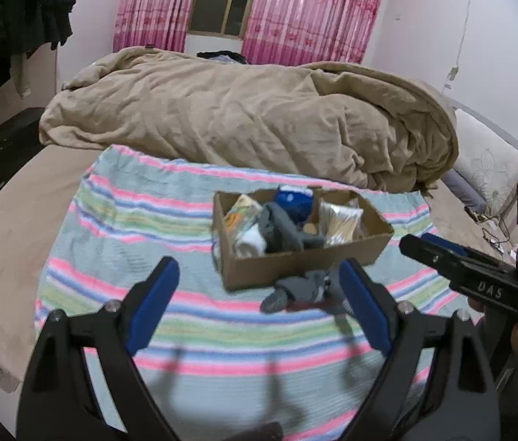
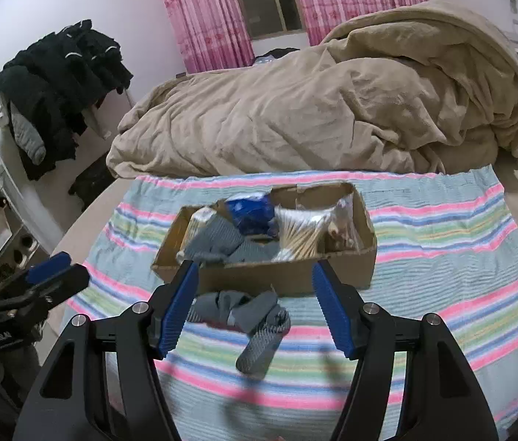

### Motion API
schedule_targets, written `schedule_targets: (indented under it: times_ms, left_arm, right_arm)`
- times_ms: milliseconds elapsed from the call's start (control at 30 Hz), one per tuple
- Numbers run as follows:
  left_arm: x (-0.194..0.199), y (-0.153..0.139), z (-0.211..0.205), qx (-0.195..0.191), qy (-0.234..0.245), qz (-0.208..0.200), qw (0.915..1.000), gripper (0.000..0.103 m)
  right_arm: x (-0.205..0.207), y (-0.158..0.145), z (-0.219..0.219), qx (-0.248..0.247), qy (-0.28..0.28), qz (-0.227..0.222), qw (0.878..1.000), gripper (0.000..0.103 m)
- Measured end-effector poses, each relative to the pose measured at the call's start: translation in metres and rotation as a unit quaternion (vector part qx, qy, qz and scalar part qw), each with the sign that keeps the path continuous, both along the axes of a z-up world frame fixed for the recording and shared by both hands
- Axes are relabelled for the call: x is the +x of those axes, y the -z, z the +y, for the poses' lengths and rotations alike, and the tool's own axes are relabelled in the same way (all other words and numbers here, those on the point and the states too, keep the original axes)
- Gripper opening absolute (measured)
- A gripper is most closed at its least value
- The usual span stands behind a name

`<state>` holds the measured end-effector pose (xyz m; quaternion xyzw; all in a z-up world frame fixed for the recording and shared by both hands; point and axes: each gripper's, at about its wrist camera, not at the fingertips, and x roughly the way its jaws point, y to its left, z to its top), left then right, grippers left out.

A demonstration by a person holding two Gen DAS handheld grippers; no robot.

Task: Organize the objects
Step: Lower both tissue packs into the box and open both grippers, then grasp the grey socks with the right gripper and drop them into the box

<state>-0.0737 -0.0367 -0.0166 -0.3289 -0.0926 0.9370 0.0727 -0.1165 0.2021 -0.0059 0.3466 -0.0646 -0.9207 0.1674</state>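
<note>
A cardboard box (image 1: pixel 295 266) (image 2: pixel 281 275) sits on a striped cloth (image 1: pixel 130 220) (image 2: pixel 442 242) on the bed. It holds a grey sock (image 1: pixel 282 229) (image 2: pixel 214 240), a blue packet (image 1: pixel 293 202) (image 2: pixel 251 211), a bag of cotton swabs (image 1: pixel 341 220) (image 2: pixel 301 231) and other small items. A second grey sock (image 1: pixel 295 290) (image 2: pixel 255 323) lies on the cloth just in front of the box. My left gripper (image 1: pixel 260 275) is open and empty, above the cloth short of the sock. My right gripper (image 2: pixel 255 270) is open and empty, over the loose sock.
A tan duvet (image 1: pixel 240 110) (image 2: pixel 314 110) is heaped behind the cloth. Dark clothes (image 2: pixel 64 84) hang at the left wall. A pillow (image 1: pixel 490 169) and cables lie at the right. The right gripper's body (image 1: pixel 479 279) shows at the right of the left view.
</note>
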Motion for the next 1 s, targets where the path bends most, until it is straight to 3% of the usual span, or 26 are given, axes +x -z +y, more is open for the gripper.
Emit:
schedule_targets:
  times_ms: [200, 500, 800, 867, 900, 1000]
  left_arm:
    - [0.008, 0.028, -0.007, 0.007, -0.007, -0.034, 0.9994, 0.090]
    - [0.002, 0.062, -0.005, 0.005, -0.004, -0.071, 0.9975, 0.090]
    - [-0.014, 0.081, 0.000, 0.005, -0.001, -0.092, 0.9957, 0.090]
    - [-0.014, 0.082, 0.001, 0.004, 0.000, -0.093, 0.9957, 0.090]
    - [-0.014, 0.082, 0.003, 0.004, 0.003, -0.094, 0.9956, 0.090]
    - [-0.013, 0.079, 0.009, 0.002, 0.009, -0.096, 0.9954, 0.090]
  right_arm:
    - [-0.003, 0.025, -0.004, 0.007, -0.001, -0.026, 1.000, 0.068]
    - [-0.032, 0.090, -0.010, 0.006, 0.002, -0.094, 0.996, 0.068]
    - [-0.055, 0.112, -0.026, 0.002, -0.014, -0.100, 0.995, 0.067]
    - [-0.054, 0.113, -0.028, -0.003, -0.022, -0.097, 0.995, 0.058]
    - [-0.053, 0.113, -0.030, -0.006, -0.028, -0.098, 0.995, 0.043]
    - [-0.045, 0.112, -0.040, 0.012, -0.039, -0.089, 0.995, 0.029]
